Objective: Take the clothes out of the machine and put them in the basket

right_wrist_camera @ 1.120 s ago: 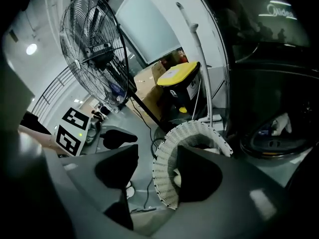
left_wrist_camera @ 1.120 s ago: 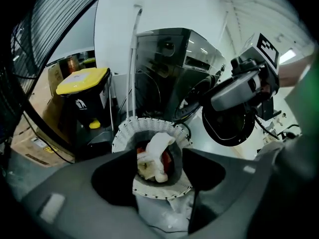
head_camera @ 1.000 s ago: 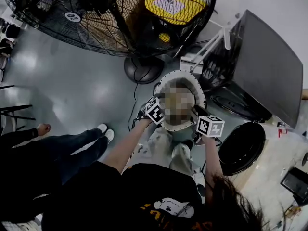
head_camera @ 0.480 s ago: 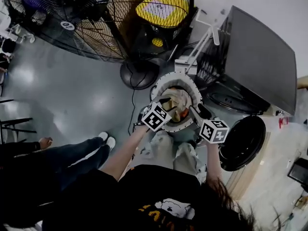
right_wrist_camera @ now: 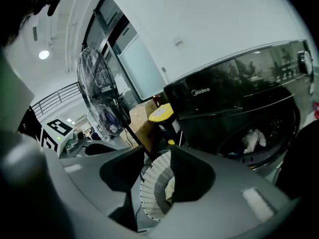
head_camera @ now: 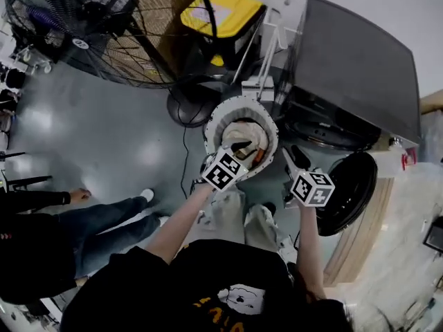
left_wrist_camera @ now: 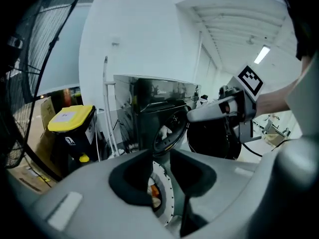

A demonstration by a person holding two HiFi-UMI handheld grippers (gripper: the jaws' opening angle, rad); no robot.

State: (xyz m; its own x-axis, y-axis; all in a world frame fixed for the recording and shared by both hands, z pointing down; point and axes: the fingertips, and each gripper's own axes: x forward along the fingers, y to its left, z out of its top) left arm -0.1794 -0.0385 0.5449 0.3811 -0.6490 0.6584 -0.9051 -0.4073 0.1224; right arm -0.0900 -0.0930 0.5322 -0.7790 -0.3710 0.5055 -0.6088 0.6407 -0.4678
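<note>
A round white basket [head_camera: 216,120] stands on the floor in front of the black washing machine [head_camera: 353,75], whose round door [head_camera: 349,189] hangs open. Beige clothes [head_camera: 243,134] and something orange [head_camera: 258,156] lie in the basket. My left gripper [head_camera: 241,147] hovers over the basket's near rim, open and holding nothing. My right gripper [head_camera: 294,159] is open and empty too, between the basket and the door. The right gripper view shows a pale cloth [right_wrist_camera: 251,139] inside the drum. In the left gripper view the basket [left_wrist_camera: 160,195] shows through the gap between the jaws.
A large standing fan [head_camera: 104,26] rises behind the basket, its base [head_camera: 185,109] close to the rim. A black bin with a yellow lid [head_camera: 218,19] and a white rack [head_camera: 266,61] stand by the machine. Another person's legs [head_camera: 104,216] are at the left.
The view has swung, so the basket sits higher and further left. Both grippers have drawn back from over the basket; the right one now lies off its rim, toward the machine door.
</note>
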